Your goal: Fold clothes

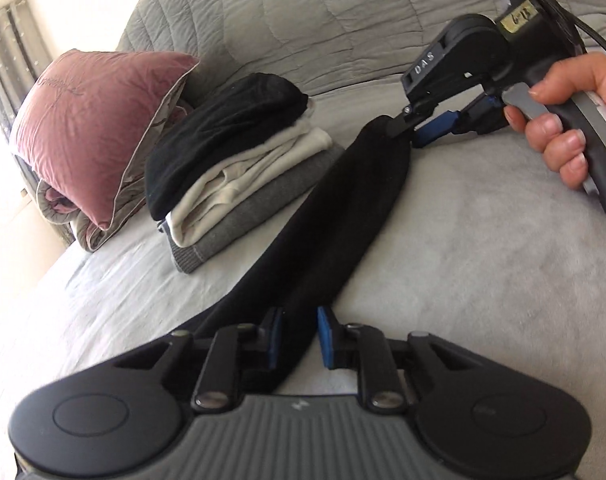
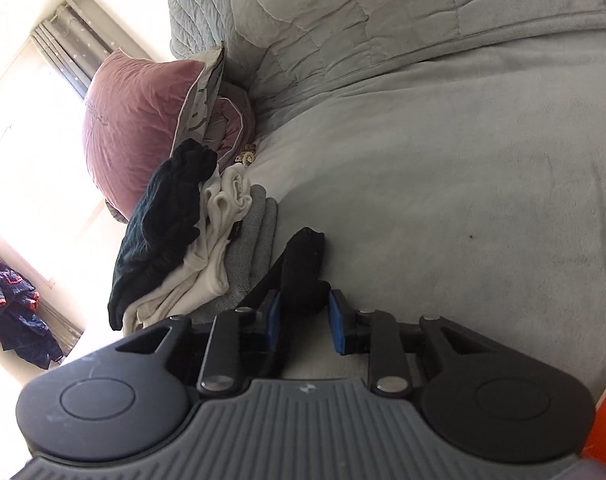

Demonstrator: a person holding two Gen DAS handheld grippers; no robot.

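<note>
Black long soft cloth (image 1: 343,200) stretches over the pale grey bed sheet (image 1: 483,260), beside a stack of folded clothes (image 1: 239,172). Left gripper (image 1: 299,338) pinches one end. Right gripper (image 1: 413,130) pinches the other end.

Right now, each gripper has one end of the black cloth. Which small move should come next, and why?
Probably carry the right gripper toward the left gripper to fold the black garment in half. It hangs stretched long between them, fabric between both pairs of fingers, and a folded stack already lies beside it.
</note>
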